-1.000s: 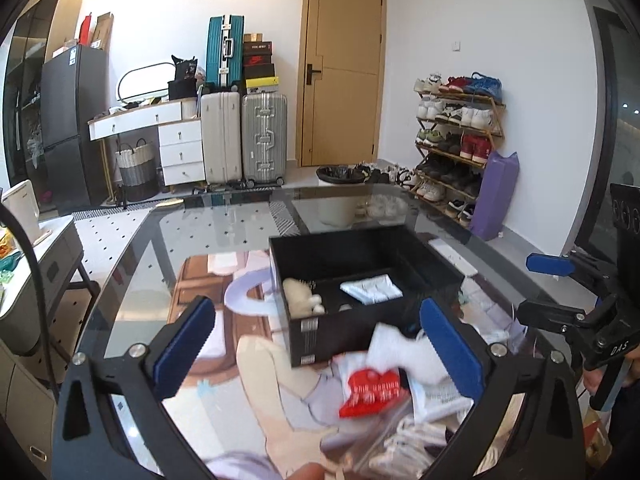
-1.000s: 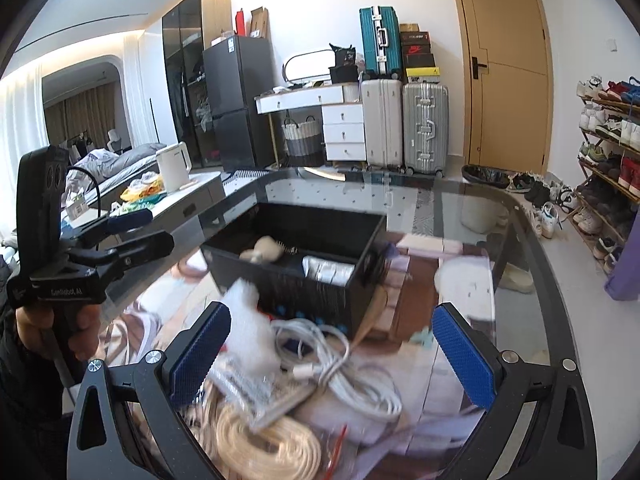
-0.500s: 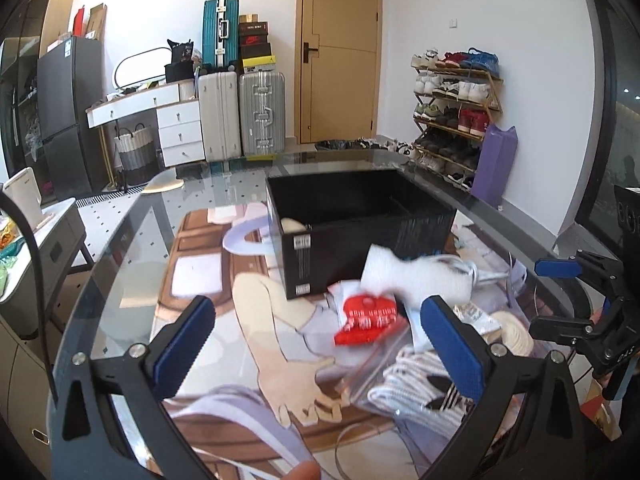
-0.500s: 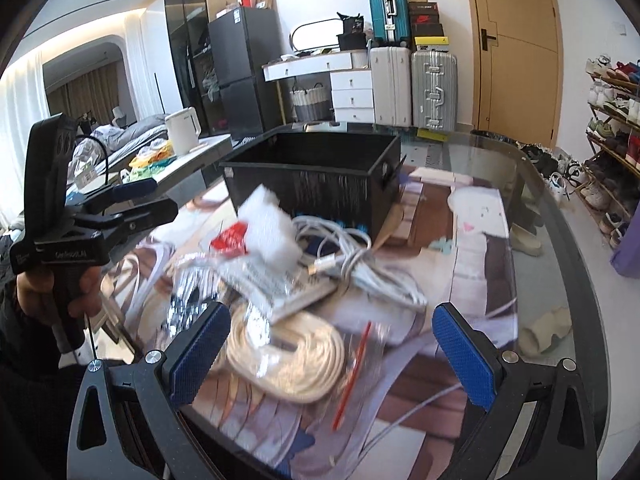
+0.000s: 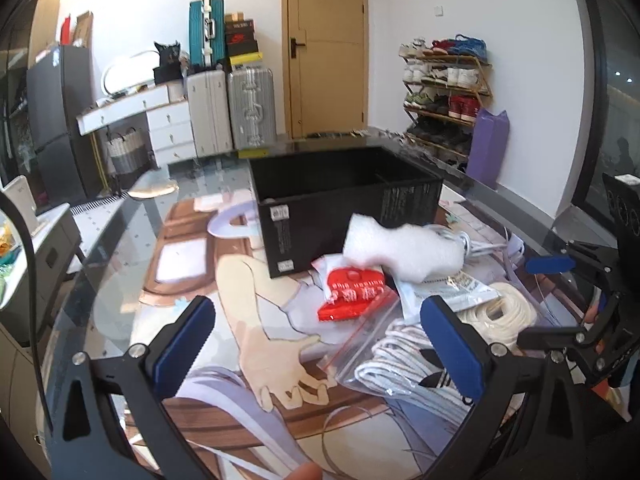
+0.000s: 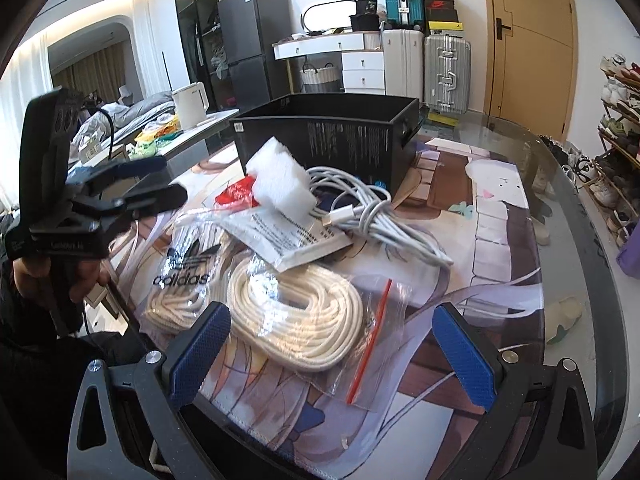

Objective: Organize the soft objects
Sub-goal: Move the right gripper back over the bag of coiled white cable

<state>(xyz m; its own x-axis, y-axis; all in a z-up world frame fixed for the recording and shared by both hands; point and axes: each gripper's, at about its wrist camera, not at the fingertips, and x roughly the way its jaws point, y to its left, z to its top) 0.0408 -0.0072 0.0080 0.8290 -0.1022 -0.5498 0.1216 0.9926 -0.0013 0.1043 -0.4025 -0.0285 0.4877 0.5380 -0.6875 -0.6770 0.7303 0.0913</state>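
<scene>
A black open box (image 5: 344, 200) (image 6: 328, 140) stands on the glass table. In front of it lies a pile: a white foam block (image 5: 404, 250) (image 6: 280, 184), a red packet (image 5: 354, 294) (image 6: 236, 196), a coiled white cable (image 6: 368, 208), a printed paper sheet (image 6: 292, 240), bagged cream rope (image 6: 296, 320) and bagged white laces (image 5: 408, 364) (image 6: 188, 272). My left gripper (image 5: 316, 344) is open and empty, low over the table before the red packet. My right gripper (image 6: 328, 356) is open and empty, straddling the rope bag's near end.
A picture mat (image 5: 248, 308) covers the glass table (image 6: 568, 216). Suitcases (image 5: 232, 108), a white dresser (image 6: 344, 64), a door (image 5: 324, 48) and a shoe rack (image 5: 444, 92) stand behind. A person's hand (image 6: 72, 280) holds the left gripper's handle.
Both grippers have pulled back and dropped lower; the box's inside has gone out of sight and the pile now fills the foreground. Both stay open and empty.
</scene>
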